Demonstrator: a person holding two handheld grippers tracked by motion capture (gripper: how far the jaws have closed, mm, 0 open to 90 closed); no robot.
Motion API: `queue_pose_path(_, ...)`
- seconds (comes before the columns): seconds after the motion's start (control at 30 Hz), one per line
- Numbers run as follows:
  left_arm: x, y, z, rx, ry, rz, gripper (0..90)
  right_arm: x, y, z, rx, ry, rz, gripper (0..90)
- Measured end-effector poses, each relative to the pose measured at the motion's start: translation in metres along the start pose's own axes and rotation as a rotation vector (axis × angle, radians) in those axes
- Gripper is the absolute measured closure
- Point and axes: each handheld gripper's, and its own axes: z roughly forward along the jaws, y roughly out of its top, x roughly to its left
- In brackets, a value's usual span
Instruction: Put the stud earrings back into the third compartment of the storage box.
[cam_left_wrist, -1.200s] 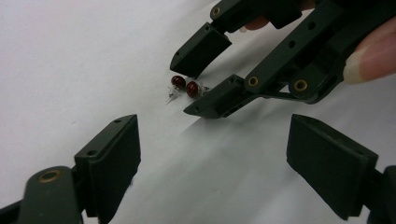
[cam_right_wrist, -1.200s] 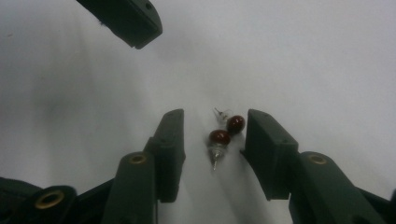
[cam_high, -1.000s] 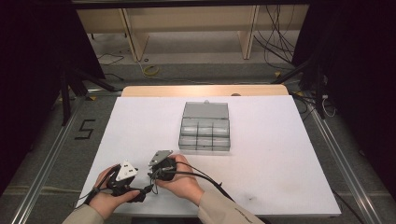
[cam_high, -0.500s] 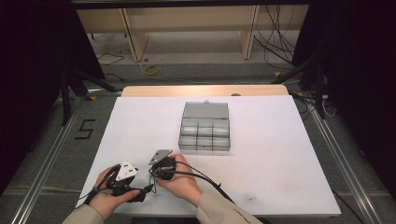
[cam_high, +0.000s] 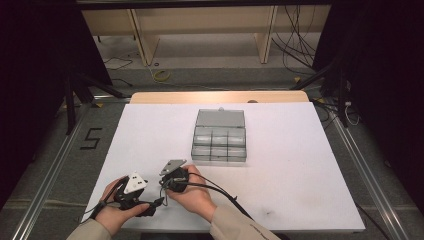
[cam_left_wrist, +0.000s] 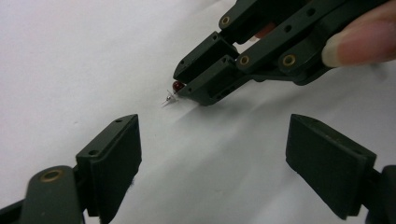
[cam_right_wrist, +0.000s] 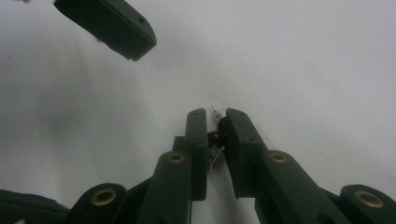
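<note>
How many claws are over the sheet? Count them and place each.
2. The left claw is open, low over the white sheet near its front left corner. The right claw, just beside it, has just been closing and now pinches a small red-tipped pin.

a clear compartment box (cam_high: 219, 137) sits open on the white table (cam_high: 300, 165).

White table sheet (cam_high: 150, 135) glowing bright under overhead light; surroundings falling into darkness; near jaws blurring in both gripper views; soft shadows.

Right claw (cam_right_wrist: 216, 122) around small red components (cam_right_wrist: 216, 135)
</note>
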Motion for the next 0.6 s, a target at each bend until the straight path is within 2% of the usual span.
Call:
queue_pose_path(0.23,0.0,0.0,0.0,0.0,0.001,-0.003,18.0,-0.005,0.004,-0.009,-0.014,-0.009,0.009,79.9)
queue_pose_path(0.6,0.0,0.0,0.0,-0.002,0.002,-0.004,18.1,-0.007,0.007,-0.02,-0.03,0.003,0.01,80.0)
